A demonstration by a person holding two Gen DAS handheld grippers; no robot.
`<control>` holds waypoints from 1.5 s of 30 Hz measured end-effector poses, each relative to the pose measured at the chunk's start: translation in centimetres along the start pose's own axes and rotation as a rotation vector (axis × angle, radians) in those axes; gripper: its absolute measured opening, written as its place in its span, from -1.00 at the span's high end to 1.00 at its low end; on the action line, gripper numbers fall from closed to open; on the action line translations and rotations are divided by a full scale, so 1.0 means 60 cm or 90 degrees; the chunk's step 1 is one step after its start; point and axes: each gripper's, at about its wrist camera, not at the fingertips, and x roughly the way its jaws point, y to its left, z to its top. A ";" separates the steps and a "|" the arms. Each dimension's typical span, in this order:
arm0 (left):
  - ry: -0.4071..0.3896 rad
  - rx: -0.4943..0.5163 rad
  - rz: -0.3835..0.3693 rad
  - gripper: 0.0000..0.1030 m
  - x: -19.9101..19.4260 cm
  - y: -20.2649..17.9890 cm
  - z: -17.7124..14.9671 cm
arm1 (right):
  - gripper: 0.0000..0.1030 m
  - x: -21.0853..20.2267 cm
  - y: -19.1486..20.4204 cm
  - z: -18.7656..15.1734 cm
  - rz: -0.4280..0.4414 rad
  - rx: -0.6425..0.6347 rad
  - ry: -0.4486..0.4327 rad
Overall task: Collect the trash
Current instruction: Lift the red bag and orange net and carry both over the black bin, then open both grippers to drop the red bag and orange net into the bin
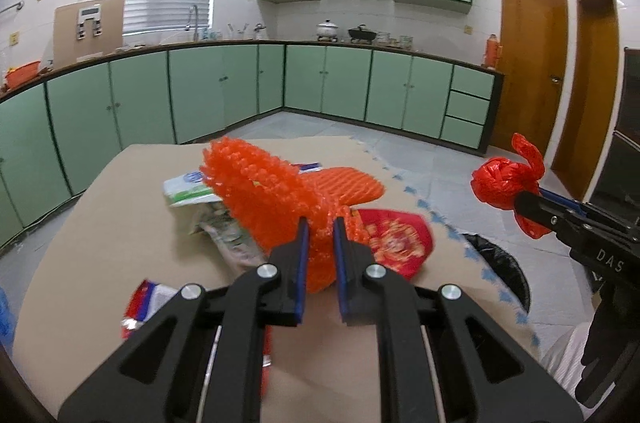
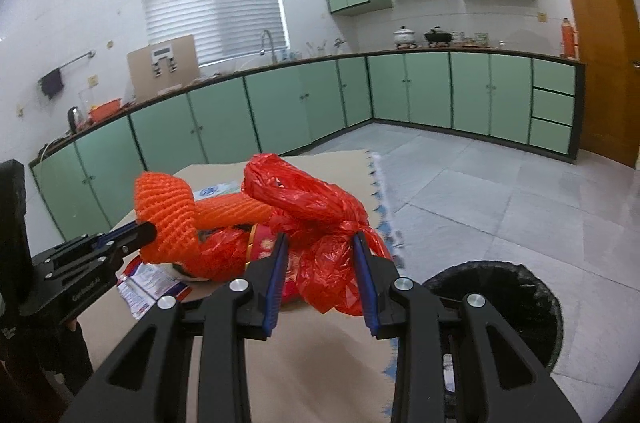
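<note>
The left gripper (image 1: 320,223) was clamped on an orange foam net (image 1: 256,183), lifted just above the table (image 1: 100,207); it looked feather-light and springy, best pinched at a bunched end. The right gripper (image 2: 320,243) squeezed a knotted red plastic bag (image 2: 320,215), soft, slippery and crushable, near the black bin (image 2: 500,287) beside the table.

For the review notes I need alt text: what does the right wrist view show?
The right gripper is shut on a crumpled red plastic bag above a cardboard-covered table. At left, the left gripper holds orange foam netting; a black-lined bin stands on the floor to the right.
</note>
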 end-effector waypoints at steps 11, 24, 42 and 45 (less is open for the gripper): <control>-0.029 0.018 -0.045 0.80 -0.002 -0.071 0.017 | 0.37 -0.029 -0.067 0.006 -0.055 0.033 -0.024; 0.003 0.051 -0.155 0.80 0.073 -0.203 0.017 | 0.38 -0.038 -0.194 -0.008 -0.166 0.083 -0.015; 0.099 0.102 -0.239 0.73 0.240 -0.361 -0.006 | 0.28 0.022 -0.392 -0.071 -0.254 0.164 0.073; 0.102 0.108 -0.239 0.48 0.255 -0.366 0.000 | 0.18 0.026 -0.412 -0.076 -0.270 0.169 0.079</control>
